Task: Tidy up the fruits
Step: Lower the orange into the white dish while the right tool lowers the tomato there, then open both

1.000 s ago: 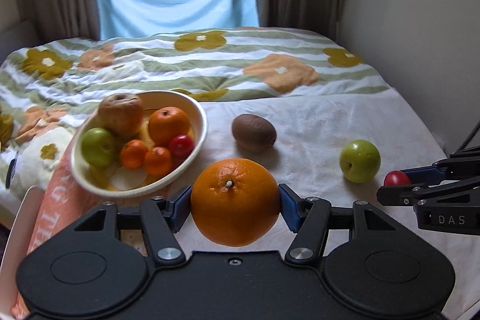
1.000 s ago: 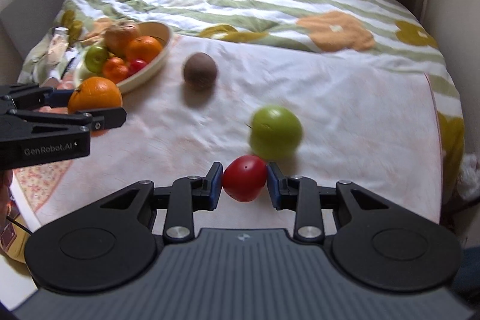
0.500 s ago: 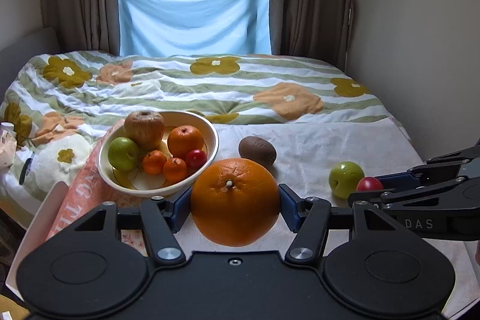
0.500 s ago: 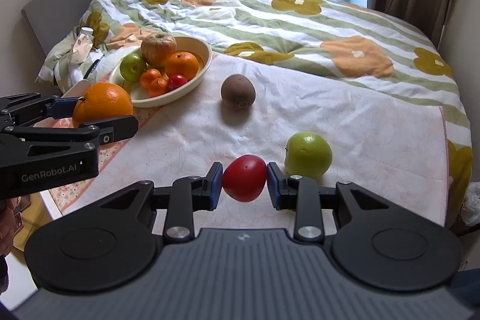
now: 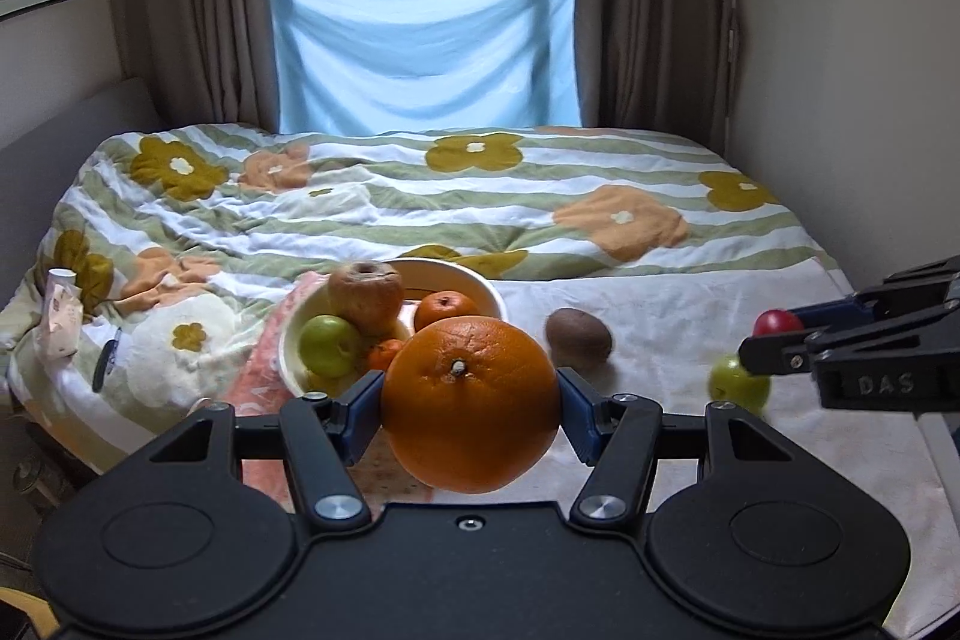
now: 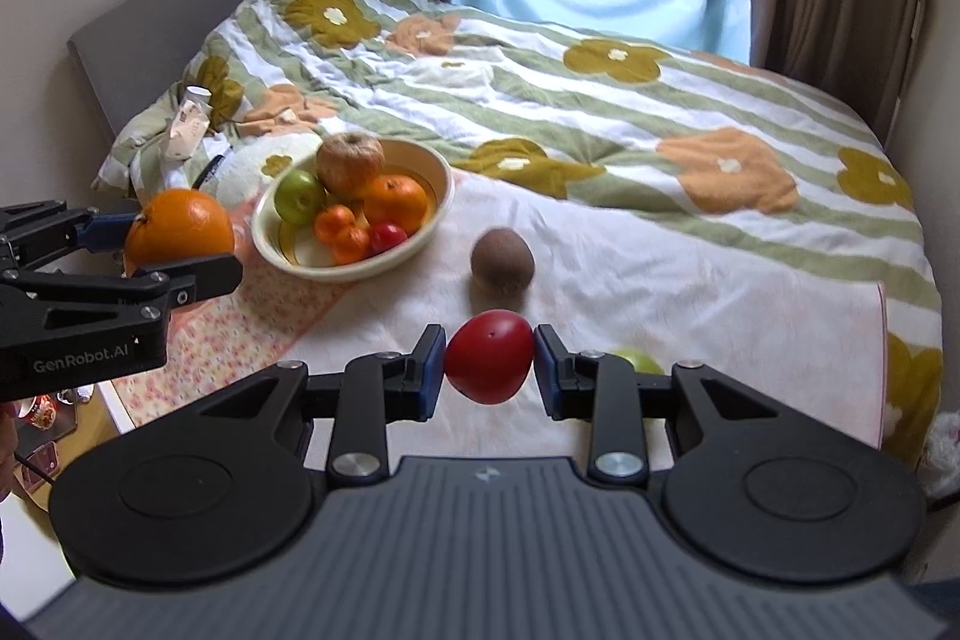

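My left gripper point(image 5: 471, 403) is shut on a large orange point(image 5: 471, 403), held above the bed's front left, short of the bowl; the orange also shows in the right wrist view point(image 6: 179, 227). My right gripper point(image 6: 489, 365) is shut on a small red fruit point(image 6: 489, 365), held above the white cloth; the fruit also shows in the left wrist view point(image 5: 777, 322). A cream bowl point(image 6: 429, 214) holds a brown apple, a green apple, oranges, tangerines and a red fruit. A kiwi point(image 6: 502, 261) lies on the cloth. A green apple point(image 5: 738, 388) lies on the cloth, partly hidden by the right gripper.
The fruit lies on a white cloth point(image 6: 690, 292) over a flowered quilt point(image 6: 600, 100) on the bed. A pink patterned cloth point(image 6: 264, 304) lies under the bowl. A small bottle point(image 6: 189, 127) lies at the bed's left. Walls stand left and right, curtains behind.
Both grippers have risen and drawn back with their fruit held. The bowl, kiwi and green apple now sit lower and smaller in view.
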`<state>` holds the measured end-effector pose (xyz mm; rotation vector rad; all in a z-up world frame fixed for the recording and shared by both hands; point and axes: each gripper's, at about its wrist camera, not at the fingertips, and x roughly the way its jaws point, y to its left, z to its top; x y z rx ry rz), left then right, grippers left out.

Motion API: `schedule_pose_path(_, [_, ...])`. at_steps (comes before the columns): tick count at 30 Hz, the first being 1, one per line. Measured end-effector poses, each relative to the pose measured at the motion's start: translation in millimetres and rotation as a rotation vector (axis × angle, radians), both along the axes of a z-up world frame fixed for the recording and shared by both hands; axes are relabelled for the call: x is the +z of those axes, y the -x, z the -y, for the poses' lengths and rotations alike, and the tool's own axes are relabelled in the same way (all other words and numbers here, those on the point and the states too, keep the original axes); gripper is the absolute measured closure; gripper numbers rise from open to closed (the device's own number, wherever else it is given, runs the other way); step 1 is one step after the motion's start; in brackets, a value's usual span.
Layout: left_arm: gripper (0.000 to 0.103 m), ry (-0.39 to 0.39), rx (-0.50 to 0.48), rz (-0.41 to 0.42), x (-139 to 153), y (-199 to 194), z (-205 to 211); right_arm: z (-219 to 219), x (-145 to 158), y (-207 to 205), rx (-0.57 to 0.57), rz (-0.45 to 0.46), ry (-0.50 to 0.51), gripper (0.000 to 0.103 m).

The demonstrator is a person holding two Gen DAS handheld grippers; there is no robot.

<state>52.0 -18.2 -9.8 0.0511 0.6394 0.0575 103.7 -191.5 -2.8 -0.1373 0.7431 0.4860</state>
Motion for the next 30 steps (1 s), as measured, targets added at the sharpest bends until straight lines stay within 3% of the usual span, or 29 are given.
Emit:
schedule_pose_path(14, [0.038, -0.046, 0.056, -0.054, -30.7, -60.1, -59.4, -68.8, -3.7, -67.8, 0.062, -0.006, -0.012, 0.056])
schedule_pose_path(30, [0.038, -0.067, -0.035, -0.156, -85.3, -120.2, -83.5, -125.7, -40.5, -132.6, 0.064, -0.077, 0.008, 0.056])
